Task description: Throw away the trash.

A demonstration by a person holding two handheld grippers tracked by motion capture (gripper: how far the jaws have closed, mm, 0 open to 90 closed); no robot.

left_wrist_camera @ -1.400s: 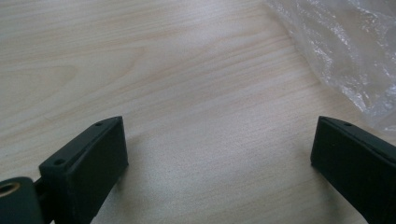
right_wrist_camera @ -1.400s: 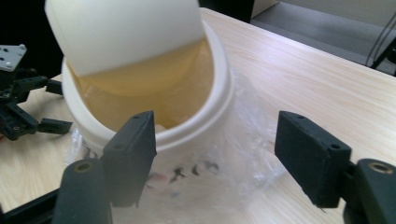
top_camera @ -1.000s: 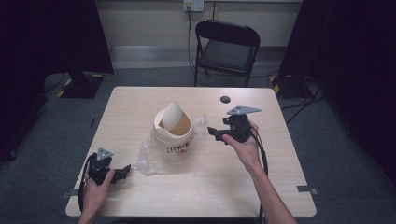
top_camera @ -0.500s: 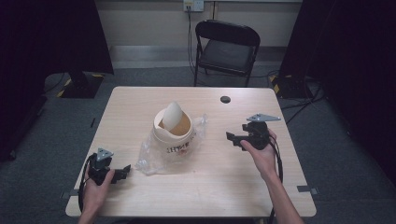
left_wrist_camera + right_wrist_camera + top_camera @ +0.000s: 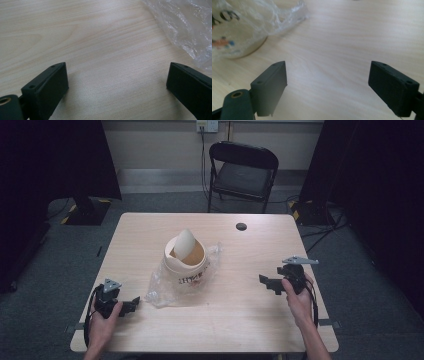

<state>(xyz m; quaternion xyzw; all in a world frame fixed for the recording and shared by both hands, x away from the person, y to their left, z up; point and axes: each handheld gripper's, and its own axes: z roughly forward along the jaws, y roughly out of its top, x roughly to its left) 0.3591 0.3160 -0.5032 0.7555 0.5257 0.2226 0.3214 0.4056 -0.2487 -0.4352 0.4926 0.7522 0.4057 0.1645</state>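
Table (image 5: 240,320) bears one bin (image 5: 185,265), one bag (image 5: 160,292); two grippers, left gripper (image 5: 131,305), right gripper (image 5: 267,284), gape empty.

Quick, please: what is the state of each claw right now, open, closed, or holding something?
Left claw: open, nothing held, over bare wooden table.
Right claw: open, empty; its jaws have just been opening.

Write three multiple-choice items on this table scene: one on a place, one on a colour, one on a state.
1. Where is the cream bin? A near the table's middle B at the far right corner C on the chair
2. What colour is the chair? A white B black C red
3. How do the right gripper's jaws stand? A open, nothing between them B shut on the bag C shut on the bin

A: it stands mid-table in the clear bag. B: seat and frame are black. A: bare table shows between the jaws, which have just been opening.
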